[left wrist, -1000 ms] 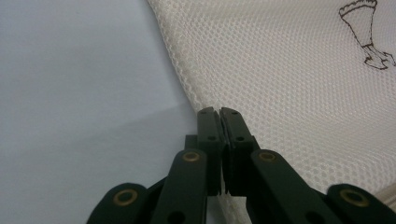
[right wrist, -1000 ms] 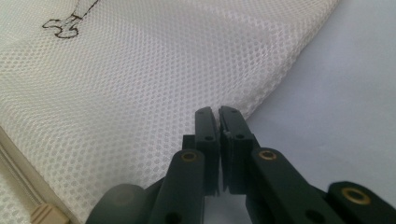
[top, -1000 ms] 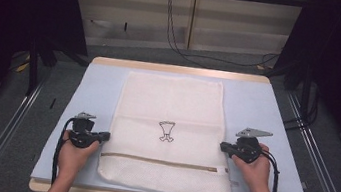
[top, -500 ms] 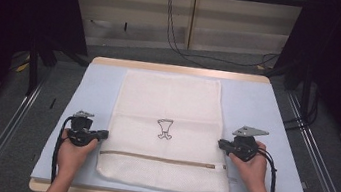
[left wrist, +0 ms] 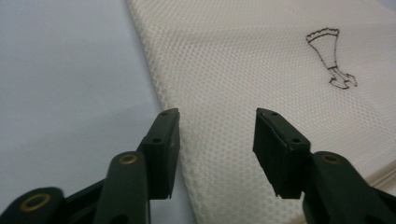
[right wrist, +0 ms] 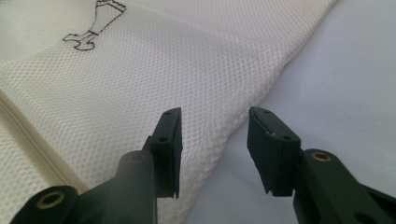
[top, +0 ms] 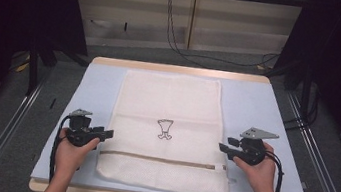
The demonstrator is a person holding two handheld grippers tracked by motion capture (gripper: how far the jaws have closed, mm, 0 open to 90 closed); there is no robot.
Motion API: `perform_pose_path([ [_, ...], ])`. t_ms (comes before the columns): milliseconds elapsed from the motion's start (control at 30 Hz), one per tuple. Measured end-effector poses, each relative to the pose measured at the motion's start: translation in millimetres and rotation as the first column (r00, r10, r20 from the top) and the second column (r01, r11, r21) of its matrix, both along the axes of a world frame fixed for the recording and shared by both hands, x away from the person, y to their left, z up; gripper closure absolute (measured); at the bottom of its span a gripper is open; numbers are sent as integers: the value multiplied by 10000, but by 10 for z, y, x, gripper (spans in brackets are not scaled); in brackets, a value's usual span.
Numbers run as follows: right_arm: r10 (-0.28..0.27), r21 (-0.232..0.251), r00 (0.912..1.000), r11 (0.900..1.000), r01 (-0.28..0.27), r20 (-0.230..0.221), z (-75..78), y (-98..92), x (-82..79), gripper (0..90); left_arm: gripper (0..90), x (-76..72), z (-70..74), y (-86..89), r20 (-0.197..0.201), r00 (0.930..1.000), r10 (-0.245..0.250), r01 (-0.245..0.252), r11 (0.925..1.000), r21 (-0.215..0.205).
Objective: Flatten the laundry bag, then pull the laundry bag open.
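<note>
From the high view, a cream mesh laundry bag (top: 166, 131) lay flat down the middle of the pale blue table (top: 286, 122), its zip end nearest the person, a small dark emblem (top: 165, 128) near its centre. The left gripper (top: 106, 133) sat at the bag's left edge and the right gripper (top: 222, 147) at its right edge, both level with a spot just short of the zip seam, pointing inward. That mirrored placing looked meant for taking both side edges at once, probably to lift or fold the bag.

In the left gripper view, the left gripper (left wrist: 216, 140) had its jaws apart and empty, straddling the bag's side edge: one jaw over bare table, the other over mesh. This suited a pinch on that edge.

In the right gripper view, the right gripper (right wrist: 212, 140) likewise stood open with nothing between its jaws, the bag's opposite edge running between them, the emblem beyond.
</note>
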State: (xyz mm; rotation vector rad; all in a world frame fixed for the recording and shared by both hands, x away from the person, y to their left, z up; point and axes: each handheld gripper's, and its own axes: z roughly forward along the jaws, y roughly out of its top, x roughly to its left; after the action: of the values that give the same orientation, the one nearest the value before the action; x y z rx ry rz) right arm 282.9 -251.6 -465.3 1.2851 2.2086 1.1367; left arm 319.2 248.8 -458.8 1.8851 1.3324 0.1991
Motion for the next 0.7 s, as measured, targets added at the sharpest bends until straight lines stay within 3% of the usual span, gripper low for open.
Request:
perform_pose_path([
  [133, 200, 7, 9994, 9998, -200, 274, 42, -6, -66, 492, 426, -25, 88, -72, 217, 9996, -189, 191, 9998, -102],
  [233, 398, -29, 9985, 9992, -397, 382, 57, -16, -111, 529, 406, -46, 142, -147, 363, 9983, -450, 456, 9988, -148],
  [400, 562, -20, 9970, 9984, -562, 529, 88, -30, -189, 719, 430, -64, 178, -293, 214, 9961, -851, 860, 9953, -449],
  [467, 643, 214, 9971, 9976, -652, 406, 99, -25, -212, 796, 460, -76, 183, -380, 15, 9946, -1041, 1040, 9932, -527],
  [600, 822, 135, 9955, 9965, -829, 465, 87, -40, -268, 893, 526, -94, 198, -523, -235, 9909, -1326, 1307, 9891, -680],
  [700, 910, 165, 9951, 9956, -917, 392, 77, -46, -316, 900, 557, -103, 217, -650, -378, 9874, -1535, 1498, 9850, -860],
])
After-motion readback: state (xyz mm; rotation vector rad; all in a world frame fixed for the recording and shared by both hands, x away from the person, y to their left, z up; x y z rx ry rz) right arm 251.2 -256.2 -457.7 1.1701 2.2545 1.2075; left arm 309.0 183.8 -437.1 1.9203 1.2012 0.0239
